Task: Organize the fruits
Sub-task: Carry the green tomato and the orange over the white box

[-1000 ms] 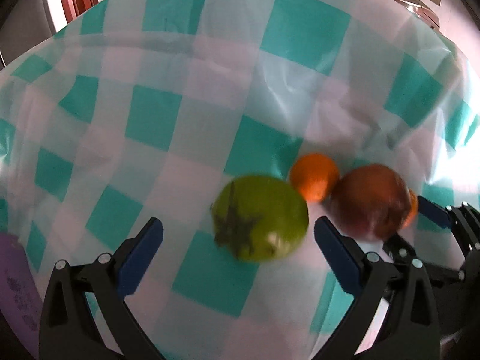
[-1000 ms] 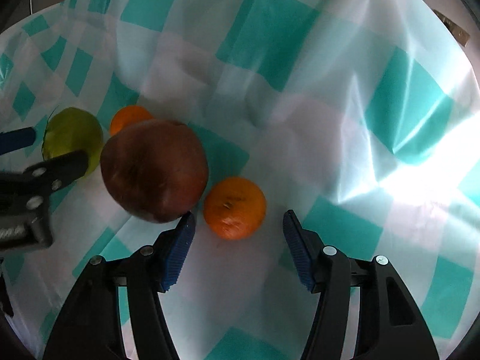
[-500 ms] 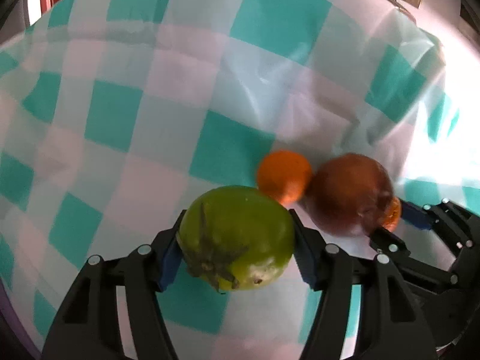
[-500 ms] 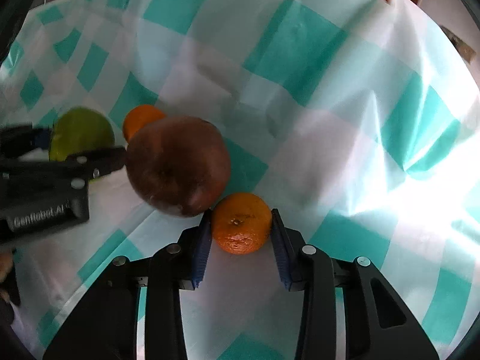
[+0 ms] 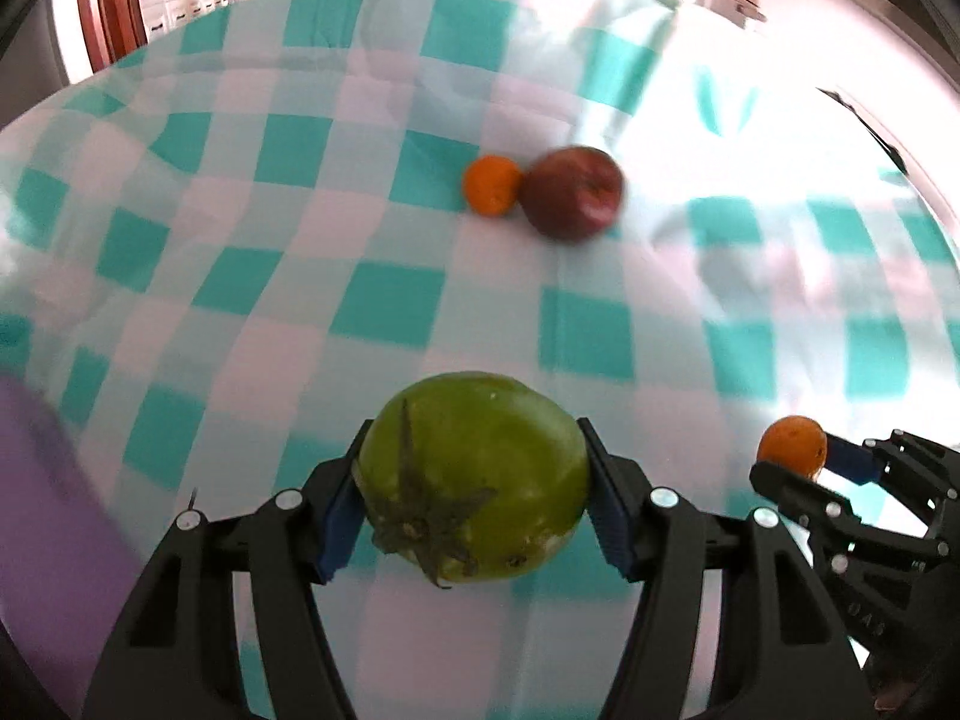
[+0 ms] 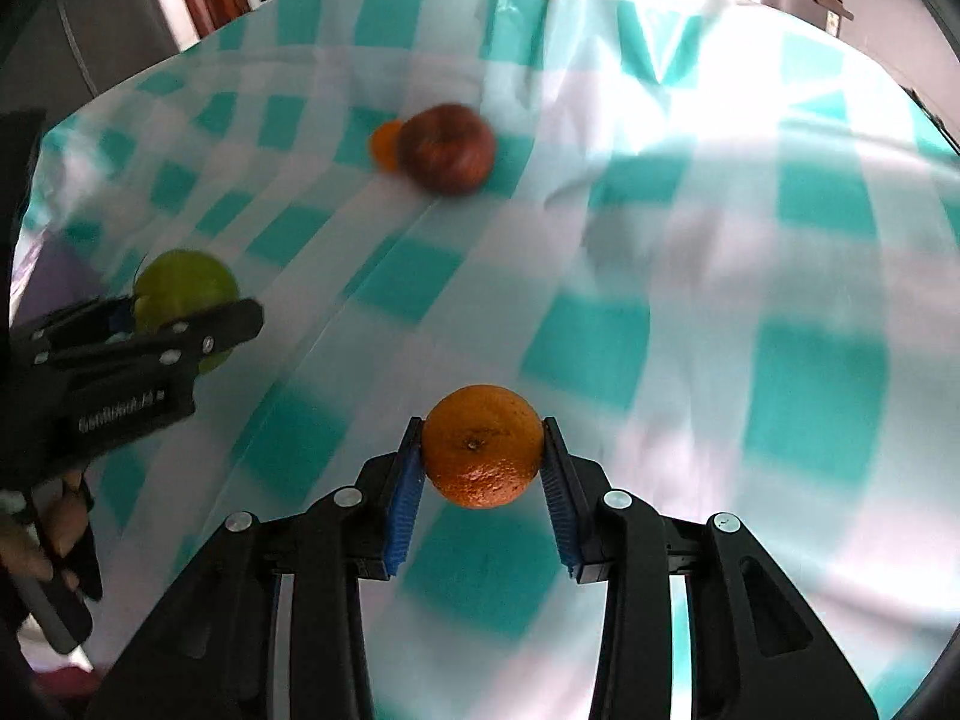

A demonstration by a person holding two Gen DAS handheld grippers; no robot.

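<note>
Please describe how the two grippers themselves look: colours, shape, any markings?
Both the left gripper and the right gripper are black linkage frames with silver rivets and ribbed blue finger pads. The left one's side bears white lettering, too blurred to read. No cables show.

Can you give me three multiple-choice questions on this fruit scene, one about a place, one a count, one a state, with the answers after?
1. Where is the red apple?
A. On the checked cloth, beside a small orange
B. In the right tongs
C. On a purple mat

2. How many orange fruits show in the right wrist view?
A. One
B. Two
C. Four

3. What state are the left tongs in?
A. Open over bare cloth
B. Shut on the green tomato
C. Shut on the apple

Answers:
1 A: the apple lies on the checked cloth with the far orange right beside it.
2 B: one is the held orange in the right tongs, the other is by the apple.
3 B: both blue pads press the sides of the green tomato.
</note>
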